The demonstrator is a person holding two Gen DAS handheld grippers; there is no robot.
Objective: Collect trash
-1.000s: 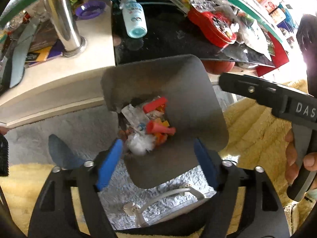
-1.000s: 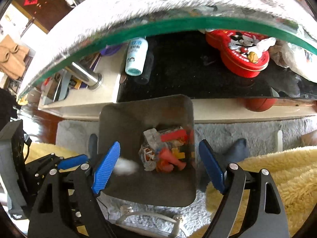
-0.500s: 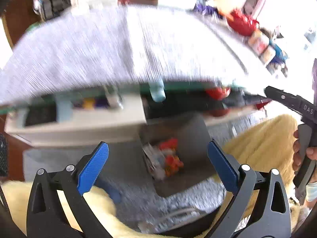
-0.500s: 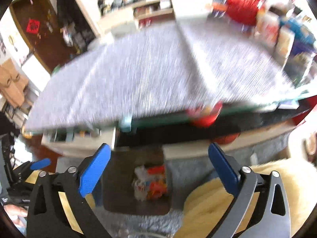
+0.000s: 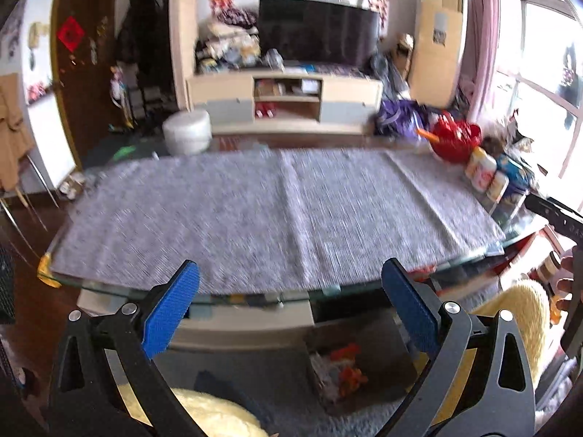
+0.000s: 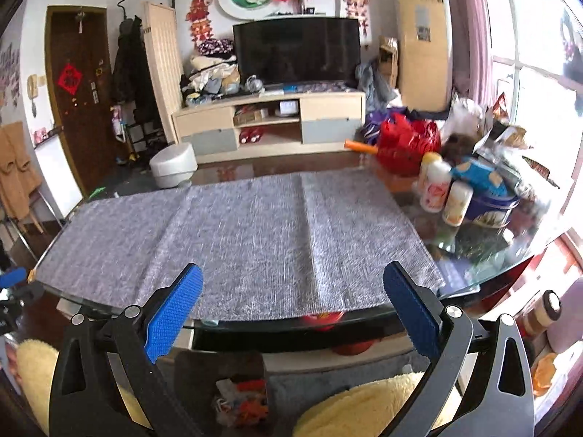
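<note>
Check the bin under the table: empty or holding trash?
Holding trash. The dark bin on the floor shows red, orange and white scraps inside, well below its rim.

Both wrist views look forward and somewhat downward from just behind their blue pads, across the grey mat [image 5: 277,215] on the glass table toward the TV [image 6: 297,52] and door [image 6: 78,83] well beyond. The left view sits further left; the right arm's edge shows at its right border. Both share the mat, TV stand, red bag [image 6: 408,145] and the bin [image 5: 359,360] below, near the table edge.
</note>
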